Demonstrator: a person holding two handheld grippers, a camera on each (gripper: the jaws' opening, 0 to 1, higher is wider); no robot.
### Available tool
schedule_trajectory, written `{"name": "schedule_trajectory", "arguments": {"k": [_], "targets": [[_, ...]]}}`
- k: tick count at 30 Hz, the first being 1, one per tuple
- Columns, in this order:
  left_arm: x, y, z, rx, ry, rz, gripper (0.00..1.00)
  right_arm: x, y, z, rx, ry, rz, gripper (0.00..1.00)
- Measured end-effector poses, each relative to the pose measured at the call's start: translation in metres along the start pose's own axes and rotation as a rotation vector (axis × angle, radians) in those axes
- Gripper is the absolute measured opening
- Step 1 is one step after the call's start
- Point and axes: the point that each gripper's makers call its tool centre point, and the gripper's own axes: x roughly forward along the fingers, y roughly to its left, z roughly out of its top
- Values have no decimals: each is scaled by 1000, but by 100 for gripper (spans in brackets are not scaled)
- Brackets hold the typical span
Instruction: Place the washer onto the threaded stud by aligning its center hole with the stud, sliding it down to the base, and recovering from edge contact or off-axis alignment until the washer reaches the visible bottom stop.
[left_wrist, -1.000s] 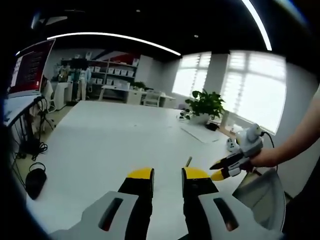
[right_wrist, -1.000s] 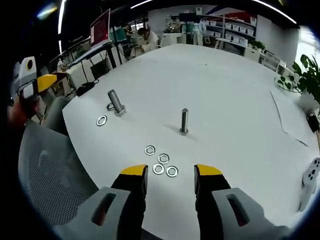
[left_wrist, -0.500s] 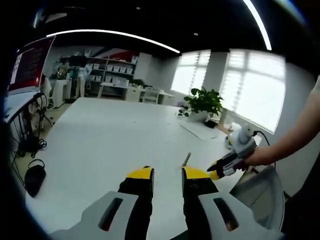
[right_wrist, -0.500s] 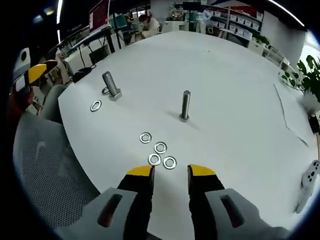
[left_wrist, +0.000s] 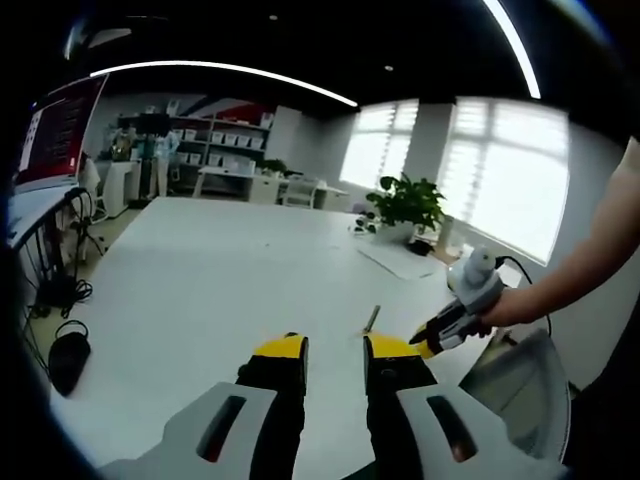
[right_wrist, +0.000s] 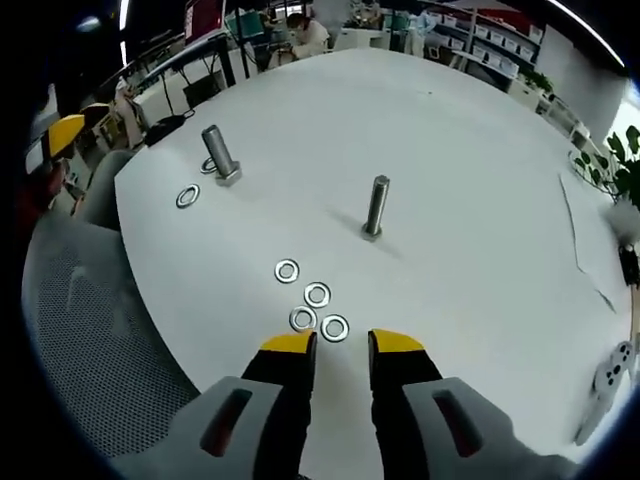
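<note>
On the smooth white table (right_wrist: 480, 180), both tongs (right_wrist: 340, 345) (left_wrist: 335, 348) hang unclenched near flat steel washers (right_wrist: 318, 294).

On the table (right_wrist: 480, 180), four washers (right_wrist: 312, 300) lie before the stud (right_wrist: 376, 207).

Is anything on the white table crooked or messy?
The far stud leans instead of standing straight like the near stud. Four washers lie loose near the right gripper, another washer beside the leaning one.

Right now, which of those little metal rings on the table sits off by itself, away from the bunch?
The washer near the left stud, lying beside the leaning stud. The other four washers cluster together just ahead of the right gripper, well apart from it.
</note>
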Motion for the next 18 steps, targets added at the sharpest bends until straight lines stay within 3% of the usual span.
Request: {"name": "schedule_trajectory", "arguments": {"k": [8, 18], "targets": [[2, 0, -2, 3, 1, -2, 20, 6, 1, -9, -35, 67, 18, 22], [2, 3, -1, -9, -6, 4, 20, 9, 2, -8, -71, 92, 30, 21]]}}
